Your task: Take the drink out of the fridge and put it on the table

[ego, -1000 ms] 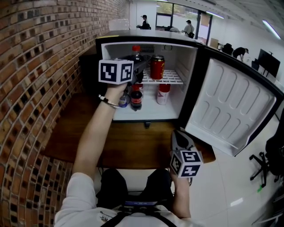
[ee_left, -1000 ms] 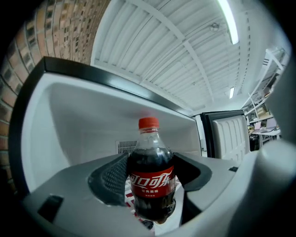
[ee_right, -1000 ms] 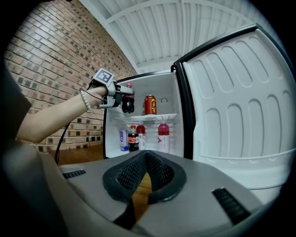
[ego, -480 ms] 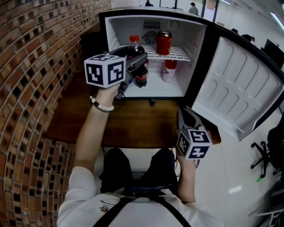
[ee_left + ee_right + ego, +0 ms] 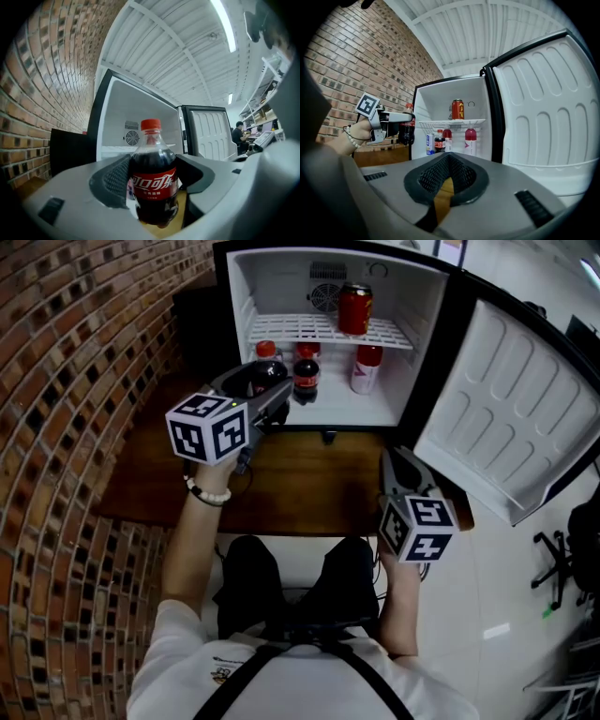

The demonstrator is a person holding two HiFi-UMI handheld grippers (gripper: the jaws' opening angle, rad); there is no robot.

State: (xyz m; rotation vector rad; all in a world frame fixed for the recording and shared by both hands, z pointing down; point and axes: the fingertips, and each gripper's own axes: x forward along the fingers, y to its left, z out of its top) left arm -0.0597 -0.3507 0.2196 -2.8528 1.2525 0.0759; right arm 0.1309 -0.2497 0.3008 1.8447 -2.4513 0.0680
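Left claw (image 5: pixel 152 187) grips the cola bottle (image 5: pixel 153 159) by its body, upright and clear of the open fridge (image 5: pixel 242 306), just off its front left corner. Right claw (image 5: pixel 449 176) hangs empty, jaws together. Removal looks done; setting the bottle down on the desk (image 5: pixel 309 493) before the fridge remains.

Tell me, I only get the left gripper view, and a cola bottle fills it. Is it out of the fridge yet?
Observer: Yes. In the head view the left gripper holds the cola bottle in front of the open fridge, above the wooden table. It looks not set down yet.
Operator: What is my other hand doing?
Observer: The right gripper hangs near the table's right end, jaws together, holding nothing.
Operator: Are more drinks inside?
Observer: Yes. A red can stands on the wire shelf, and a pink bottle stands below it.
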